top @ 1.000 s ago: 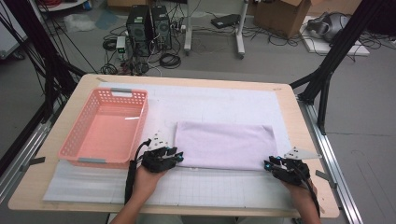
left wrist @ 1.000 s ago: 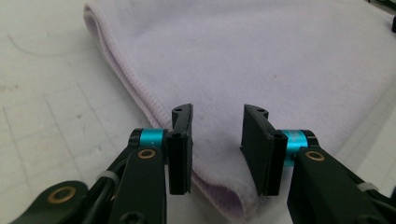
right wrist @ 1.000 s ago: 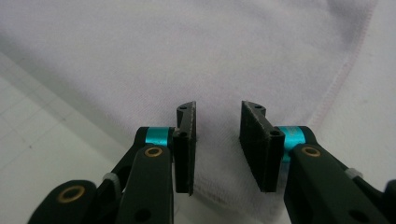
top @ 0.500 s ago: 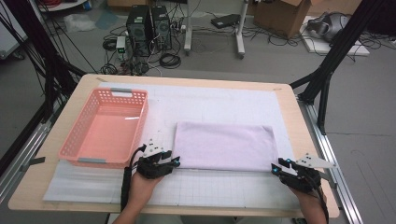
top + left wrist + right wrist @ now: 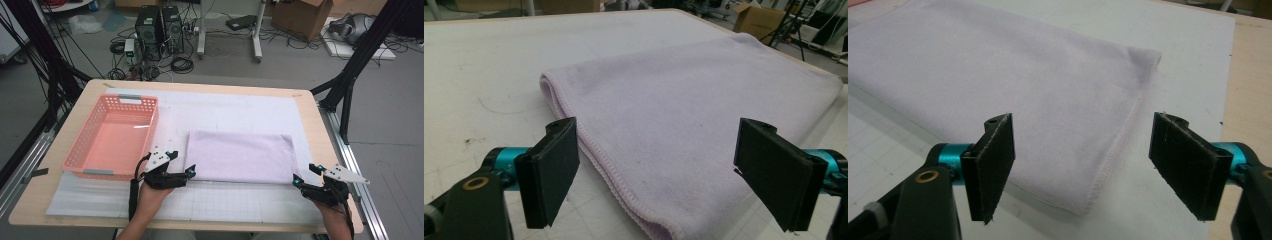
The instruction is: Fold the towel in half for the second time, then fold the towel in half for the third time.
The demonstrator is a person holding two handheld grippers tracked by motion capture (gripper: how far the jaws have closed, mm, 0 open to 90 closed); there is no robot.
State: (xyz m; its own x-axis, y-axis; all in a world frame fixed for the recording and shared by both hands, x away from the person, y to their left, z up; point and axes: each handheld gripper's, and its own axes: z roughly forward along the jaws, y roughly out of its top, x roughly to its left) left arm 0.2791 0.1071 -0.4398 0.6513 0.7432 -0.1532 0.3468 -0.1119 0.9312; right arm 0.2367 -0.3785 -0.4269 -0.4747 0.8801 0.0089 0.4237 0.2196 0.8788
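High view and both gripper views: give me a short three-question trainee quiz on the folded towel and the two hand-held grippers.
1. True or false: the left hand-held gripper is clamped on the lilac towel.
2. Which thing lies to the left of the towel in the high view? A) pink basket B) blue bucket C) metal tray
3. Fill in: the right hand-held gripper faces a ____ of the towel, jaws apart.

Key
1. False. Its jaws have just been opening and stand wide, with the towel's near corner below and between them, unpressed.
2. A, the pink basket.
3. Corner. These jaws too have just been opening and press on nothing.
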